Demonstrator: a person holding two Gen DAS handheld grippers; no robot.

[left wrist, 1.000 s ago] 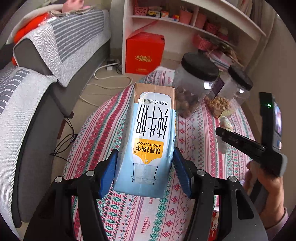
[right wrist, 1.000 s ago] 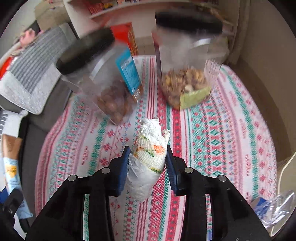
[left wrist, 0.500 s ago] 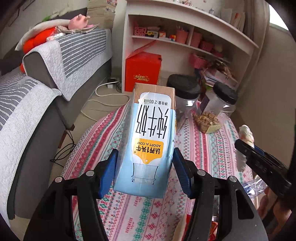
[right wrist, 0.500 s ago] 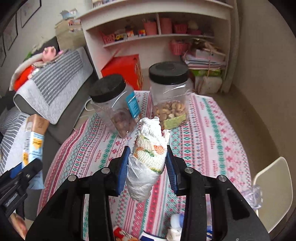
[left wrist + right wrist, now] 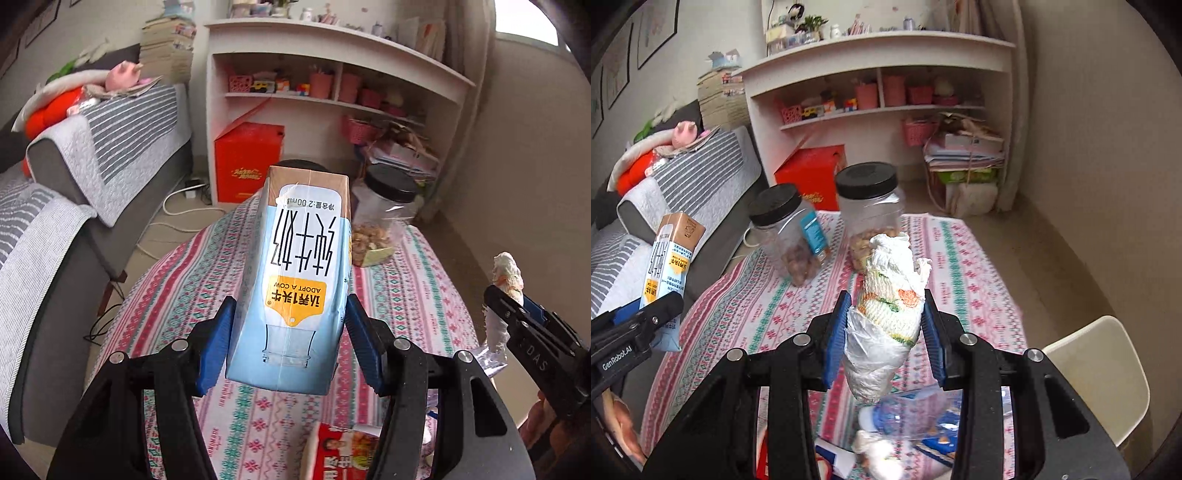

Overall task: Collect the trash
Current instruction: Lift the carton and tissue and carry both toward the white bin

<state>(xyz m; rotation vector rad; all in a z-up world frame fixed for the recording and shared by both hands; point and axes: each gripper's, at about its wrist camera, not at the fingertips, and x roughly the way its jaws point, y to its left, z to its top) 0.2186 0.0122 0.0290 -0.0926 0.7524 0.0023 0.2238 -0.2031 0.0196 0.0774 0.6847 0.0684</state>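
Patterned bench (image 5: 964, 266) carries two black-lidded jars (image 5: 867, 218) at twelve o'clock; left claw (image 5: 290, 338) clamps one milk carton (image 5: 299, 280), right claw (image 5: 884, 330) clamps one tissue wad (image 5: 890, 299).

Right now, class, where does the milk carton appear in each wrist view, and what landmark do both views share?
Left wrist view: the milk carton fills the centre, clamped between the left tongs.
Right wrist view: the same carton is at the far left edge.
Shared landmark: the red box under the white shelf.
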